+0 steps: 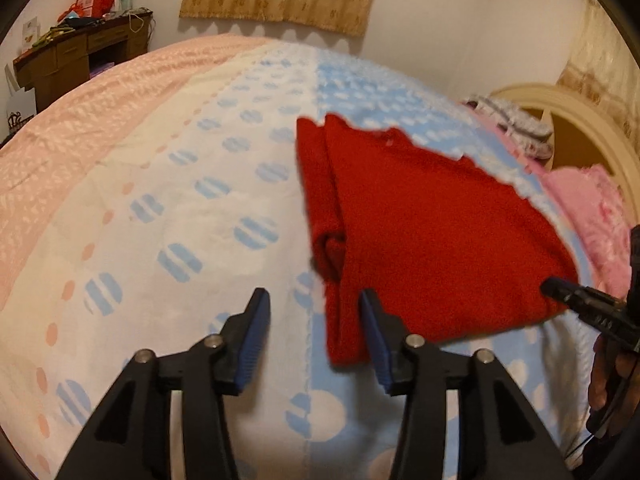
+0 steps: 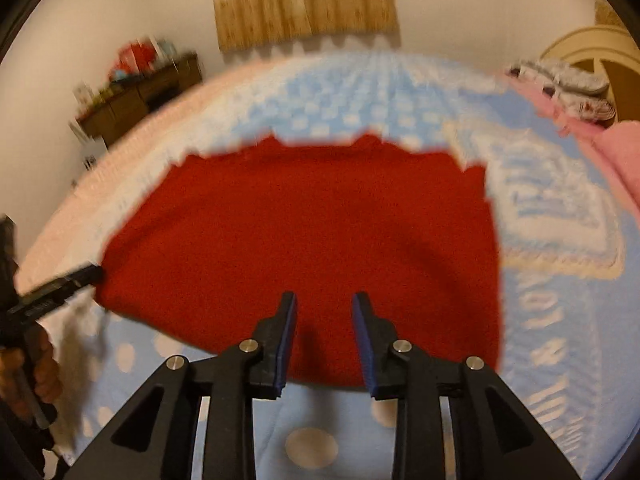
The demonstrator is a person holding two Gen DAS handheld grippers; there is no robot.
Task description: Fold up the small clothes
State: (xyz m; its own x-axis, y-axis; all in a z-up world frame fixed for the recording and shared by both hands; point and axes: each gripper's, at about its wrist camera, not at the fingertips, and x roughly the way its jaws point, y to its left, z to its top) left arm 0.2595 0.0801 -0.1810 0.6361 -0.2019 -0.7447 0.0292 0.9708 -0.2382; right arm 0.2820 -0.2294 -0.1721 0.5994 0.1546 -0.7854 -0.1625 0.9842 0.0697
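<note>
A red knitted garment (image 1: 420, 220) lies folded flat on the bed's blue-dotted cover (image 1: 200, 200), with a folded sleeve along its left side. My left gripper (image 1: 314, 298) stands open at the garment's near left corner. The cloth's edge lies between the jaws beside the right pad, which does not press it. The right wrist view is blurred. In it my right gripper (image 2: 325, 299) hovers open over the near edge of the red garment (image 2: 300, 220), gripping nothing. One of its fingers (image 1: 560, 289) shows at the garment's right corner in the left wrist view.
A folded white-and-blue cloth (image 2: 548, 200) lies right of the garment. Pink bedding (image 1: 592, 208) and patterned clothes (image 1: 512, 120) sit by the cream headboard (image 1: 580, 120). A cluttered wooden desk (image 1: 80, 52) stands at the far left wall. A person's hand (image 2: 24, 372) holds the left gripper.
</note>
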